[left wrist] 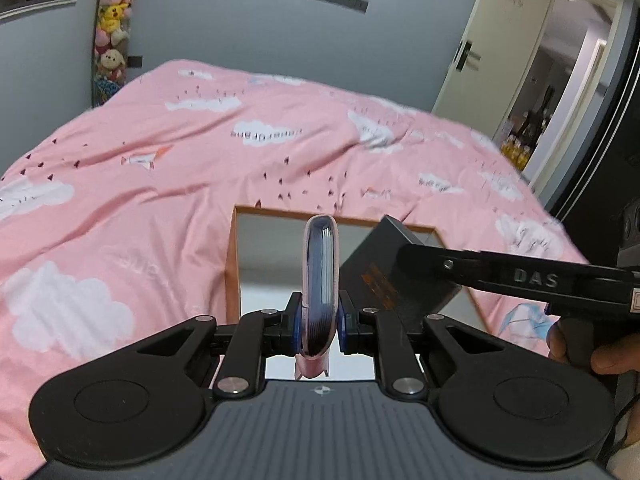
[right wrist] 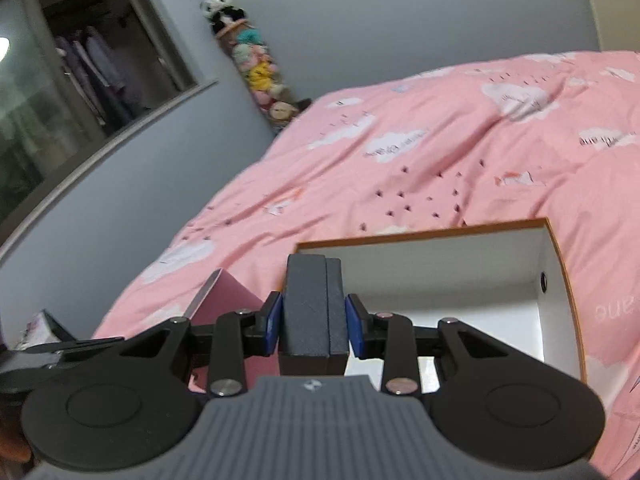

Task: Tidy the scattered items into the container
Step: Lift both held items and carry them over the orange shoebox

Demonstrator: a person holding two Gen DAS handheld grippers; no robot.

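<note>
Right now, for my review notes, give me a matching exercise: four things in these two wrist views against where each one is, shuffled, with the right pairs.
Things:
1. pink notebook
2. dark grey box
3. white bin
4. plush toys

Places:
A. hanging in the corner by the wall
B. resting on the pink bedspread
C. clamped in the right hand-held gripper
D. clamped in the left hand-held gripper

Pairs: 1-D, 2-C, 3-B, 4-A
</note>
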